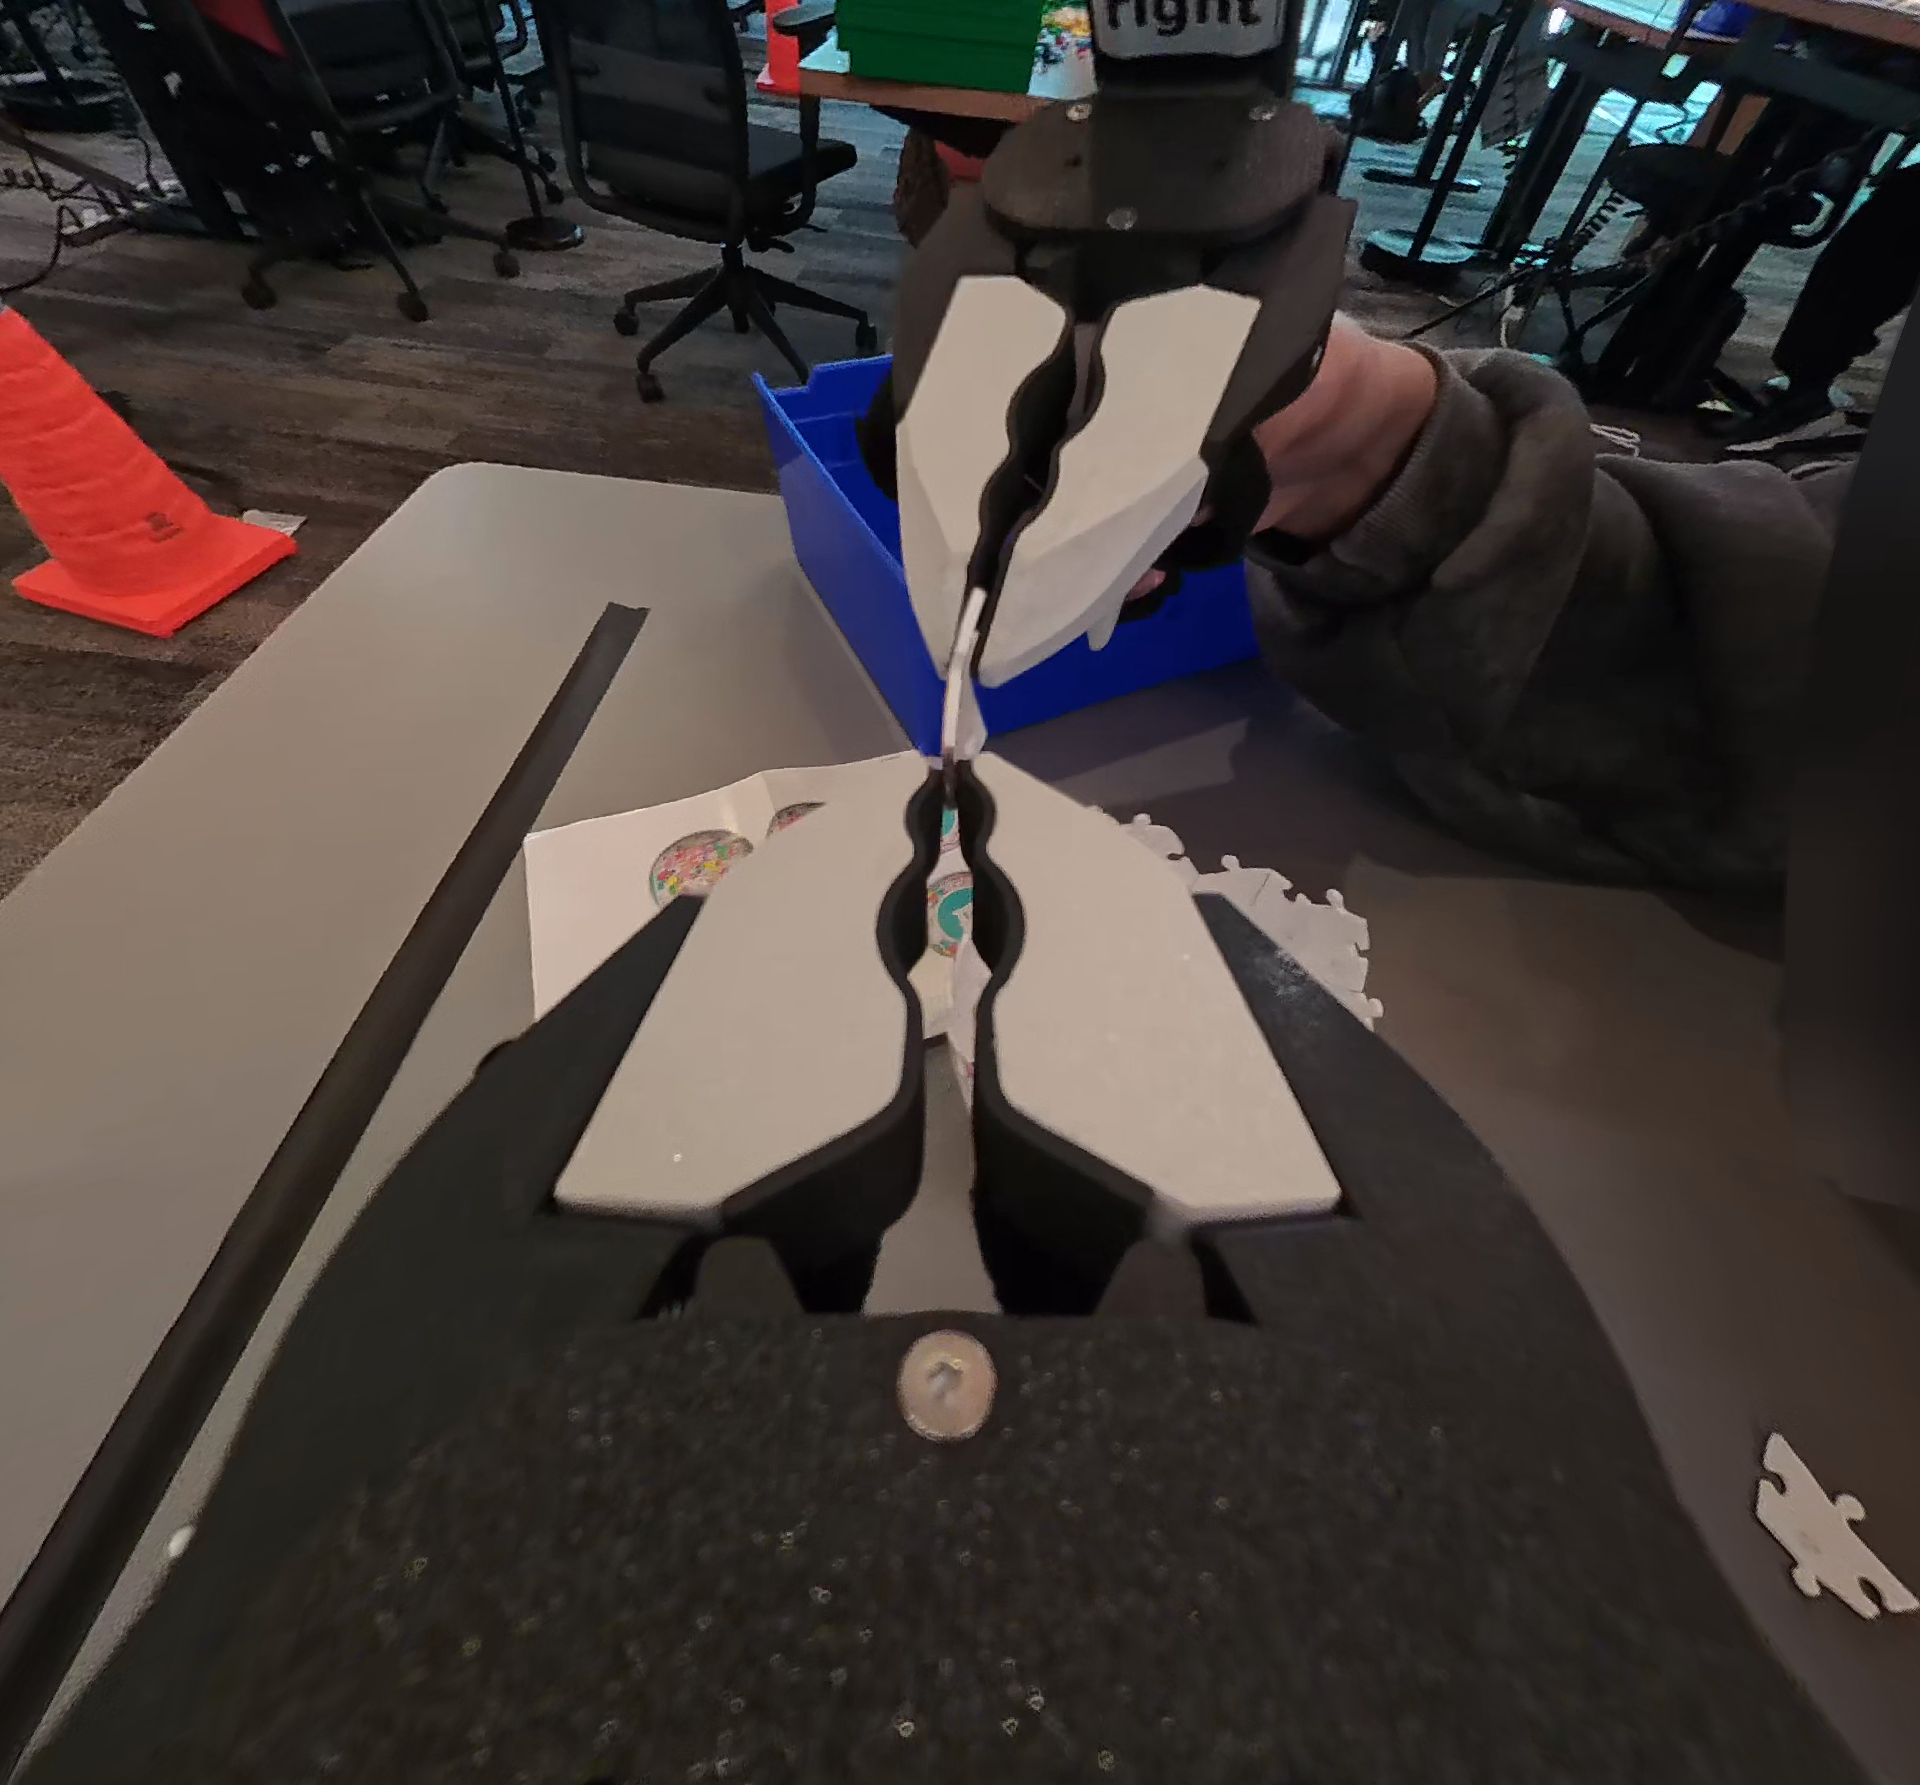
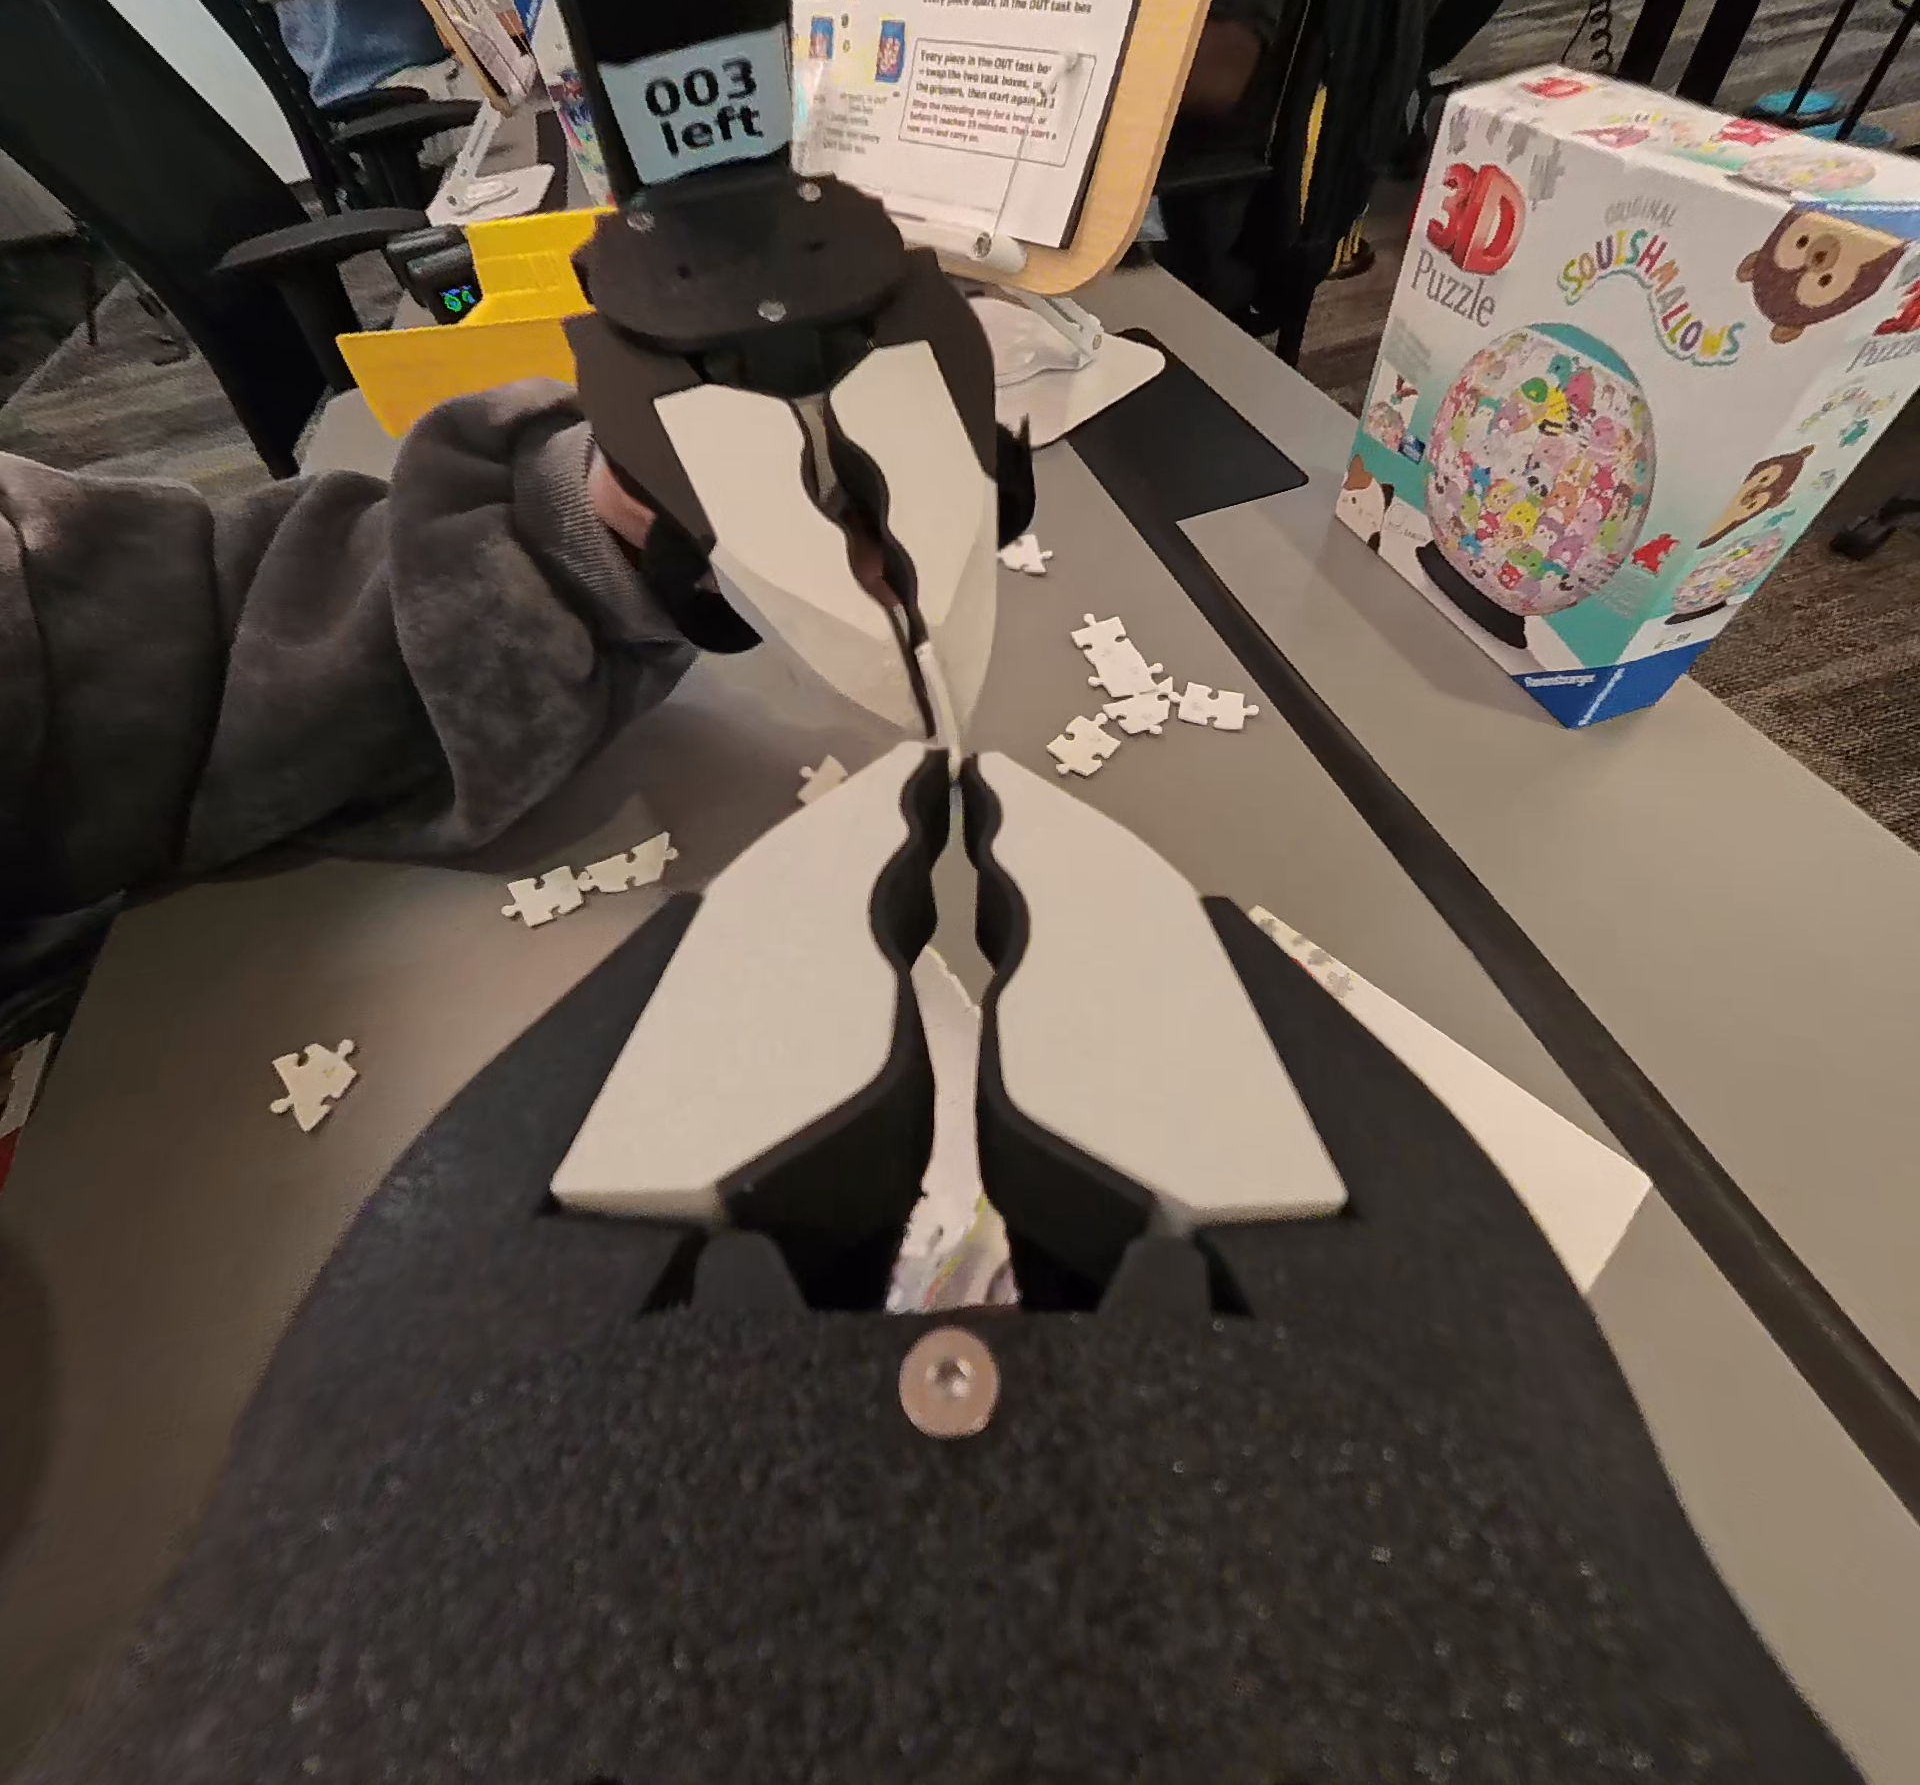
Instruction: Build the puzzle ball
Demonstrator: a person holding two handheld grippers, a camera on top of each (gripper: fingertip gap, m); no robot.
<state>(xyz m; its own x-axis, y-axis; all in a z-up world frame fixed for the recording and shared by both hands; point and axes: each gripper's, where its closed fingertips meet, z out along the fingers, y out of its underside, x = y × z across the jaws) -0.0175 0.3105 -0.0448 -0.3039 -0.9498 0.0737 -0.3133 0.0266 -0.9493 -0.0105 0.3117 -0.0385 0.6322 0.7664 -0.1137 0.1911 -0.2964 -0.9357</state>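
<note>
My left gripper (image 1: 951,767) and my right gripper (image 2: 951,756) meet tip to tip above the grey table (image 1: 260,800). Each is shut on a thin white puzzle piece seen edge-on. The piece in the right gripper (image 1: 964,670) reaches down to the left fingertips. The piece in the left gripper (image 2: 938,691) reaches to the right fingertips. I cannot tell whether the pieces are joined. Several loose white pieces (image 2: 1132,686) lie face down on the table, with more at the left (image 2: 582,883) and one in the left wrist view (image 1: 1818,1538).
A blue bin (image 1: 831,509) stands behind the right gripper. A white sheet with ball pictures (image 1: 623,862) lies under the left gripper. The puzzle box (image 2: 1621,385), a yellow bin (image 2: 468,353) and a clipboard stand (image 2: 1039,73) stand farther off. A dark seam (image 2: 1455,800) splits the tables. The tips of both grippers are at nearly the same place.
</note>
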